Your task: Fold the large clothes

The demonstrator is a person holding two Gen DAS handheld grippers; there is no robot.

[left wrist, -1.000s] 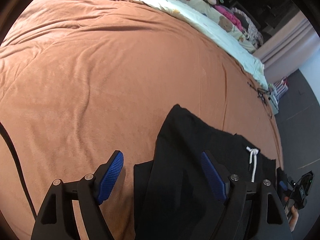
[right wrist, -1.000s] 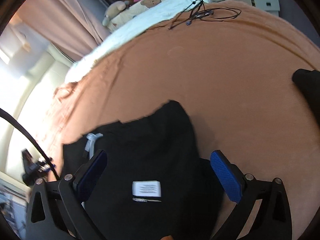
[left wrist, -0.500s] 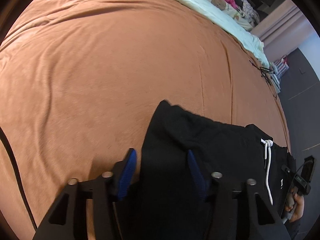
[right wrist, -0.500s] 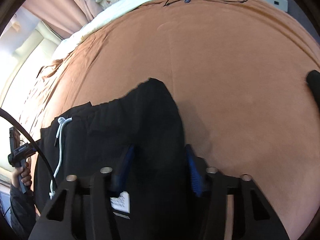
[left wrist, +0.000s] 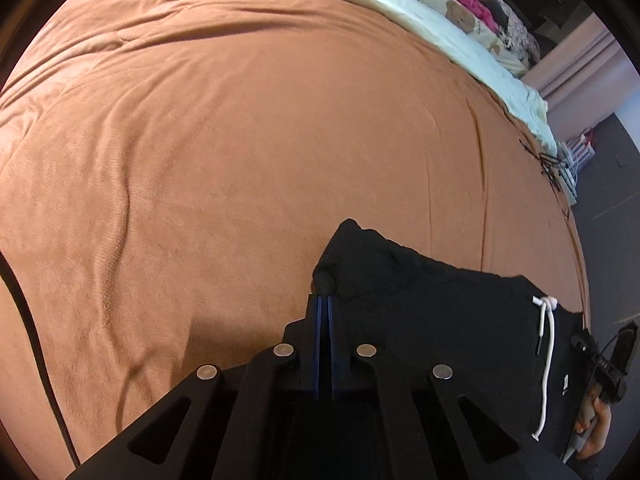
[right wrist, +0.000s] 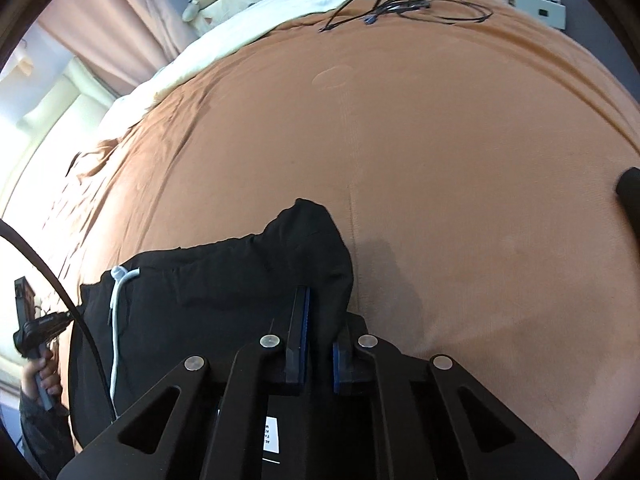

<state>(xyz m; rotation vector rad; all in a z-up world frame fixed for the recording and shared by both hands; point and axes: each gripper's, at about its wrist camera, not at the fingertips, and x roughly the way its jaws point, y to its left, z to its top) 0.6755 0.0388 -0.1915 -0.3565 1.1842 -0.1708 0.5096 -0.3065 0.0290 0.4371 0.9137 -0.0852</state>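
A black garment [left wrist: 440, 312] with a white drawstring [left wrist: 546, 352] lies on the orange-brown bedspread [left wrist: 240, 140]. My left gripper [left wrist: 323, 308] has its jaws closing tight, blue pads pinching a bunched fold at the garment's left edge. In the right wrist view the same garment [right wrist: 220, 280] and its drawstring [right wrist: 116, 320] lie low and left. My right gripper [right wrist: 320, 336] has its jaws closing on the garment's right edge, with cloth pressed between the pads. A hand [right wrist: 38, 380] holding the other gripper's handle shows at the left edge.
A cream quilt [left wrist: 420, 16] with bear prints and soft toys lies along the far side of the bed. Black cables [right wrist: 392, 4] rest on the far bedspread. A dark object [right wrist: 628, 196] sits at the right edge. Dark floor [left wrist: 608, 200] lies beyond the bed.
Both grippers went from wide open over the garment to pinched on its edges. Each moved slightly forward and down, and the cloth bunched up at the fingertips.
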